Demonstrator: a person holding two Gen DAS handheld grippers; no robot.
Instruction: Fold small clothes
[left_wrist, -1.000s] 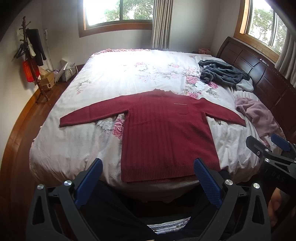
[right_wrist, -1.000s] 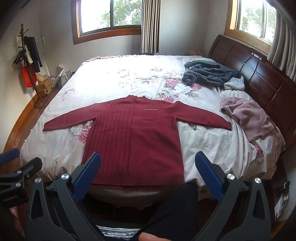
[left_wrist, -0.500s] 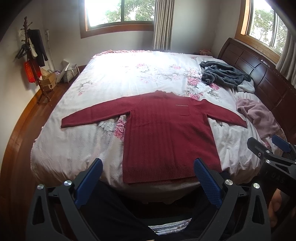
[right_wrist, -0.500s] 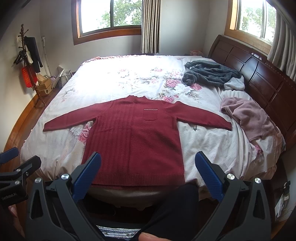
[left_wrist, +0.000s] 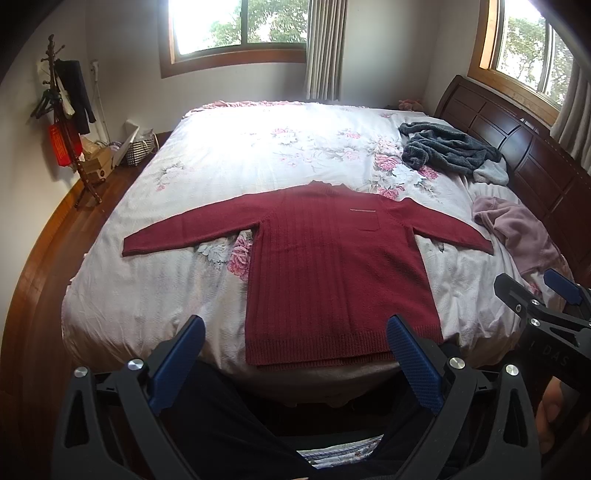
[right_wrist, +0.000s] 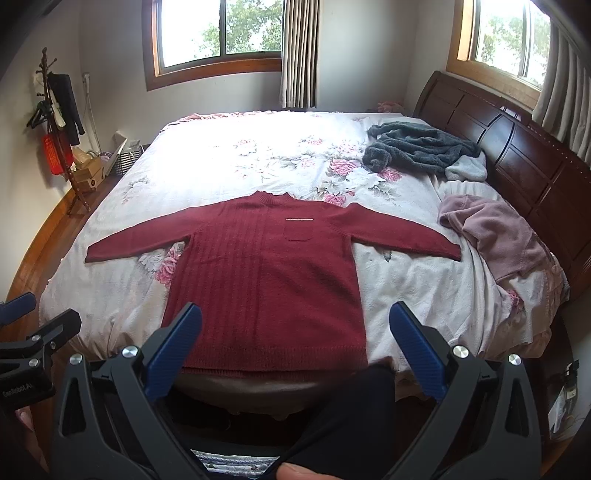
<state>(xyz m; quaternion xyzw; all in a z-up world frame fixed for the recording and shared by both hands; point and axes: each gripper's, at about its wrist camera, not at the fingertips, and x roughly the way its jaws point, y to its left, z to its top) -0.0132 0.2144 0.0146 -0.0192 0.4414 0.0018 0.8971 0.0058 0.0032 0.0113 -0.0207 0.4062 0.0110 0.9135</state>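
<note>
Currently the red sweater (left_wrist: 334, 273) is lying flat at the bed's (left_wrist: 155, 295) near edge, sleeves spread left and right for folding, while the left gripper (left_wrist: 295, 354) and right gripper (right_wrist: 295, 339) are hovering short of its hem, jaws apart and empty.

Floral bed (right_wrist: 229, 155), wooden headboard (right_wrist: 517, 147), coat stand (left_wrist: 59, 122)

A dark red knit sweater (right_wrist: 266, 273) lies flat, face up, sleeves spread wide, its hem at the bed's (right_wrist: 236, 162) near edge, chest pocket showing.
</note>
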